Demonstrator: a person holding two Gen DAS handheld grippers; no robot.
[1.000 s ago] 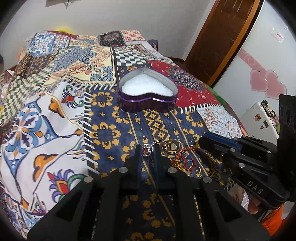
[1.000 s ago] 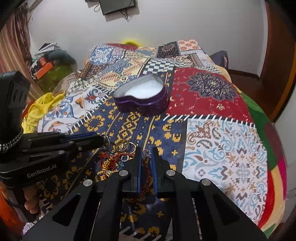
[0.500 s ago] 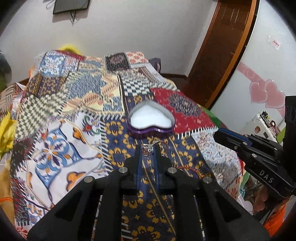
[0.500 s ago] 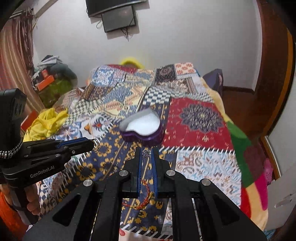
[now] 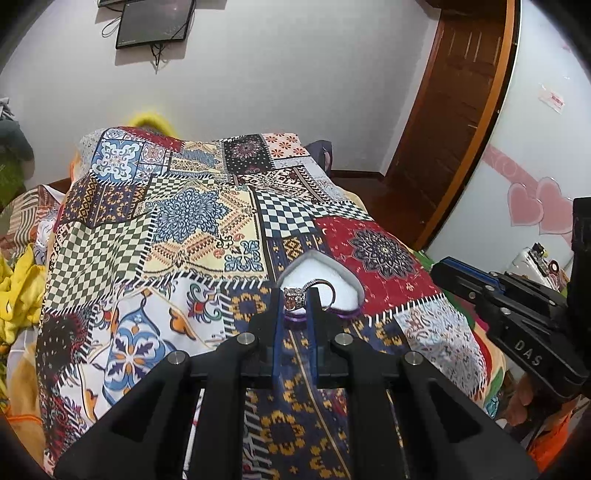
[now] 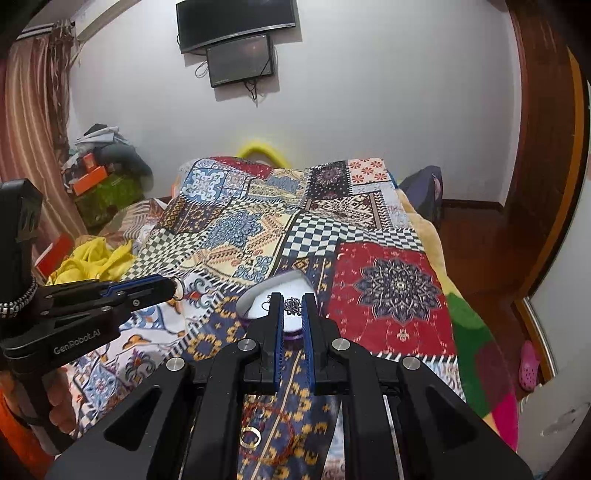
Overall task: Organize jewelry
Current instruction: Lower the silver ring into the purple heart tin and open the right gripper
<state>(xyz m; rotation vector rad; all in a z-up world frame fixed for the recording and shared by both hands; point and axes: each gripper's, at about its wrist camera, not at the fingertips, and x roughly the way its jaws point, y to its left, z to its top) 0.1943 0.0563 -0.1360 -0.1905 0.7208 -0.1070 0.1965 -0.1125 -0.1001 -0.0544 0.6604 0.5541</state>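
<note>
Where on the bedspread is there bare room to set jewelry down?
Bare quilt lies right of the heart-shaped box, and on the checkered patches behind it. It is crowded under the right gripper, where a gold ring and red cord lie.

**Jewelry and gear, counted**

Two grippers — left gripper (image 5: 294, 295) and right gripper (image 6: 292, 304). One heart-shaped box (image 5: 343, 275). One stone-set ring (image 5: 295, 297), one filigree pendant (image 6: 291, 305), one gold ring (image 6: 250, 435), one red cord (image 6: 284, 448). Two wall screens — upper screen (image 6: 236, 20), lower screen (image 6: 242, 59). One patchwork bedspread (image 6: 369, 295).
</note>
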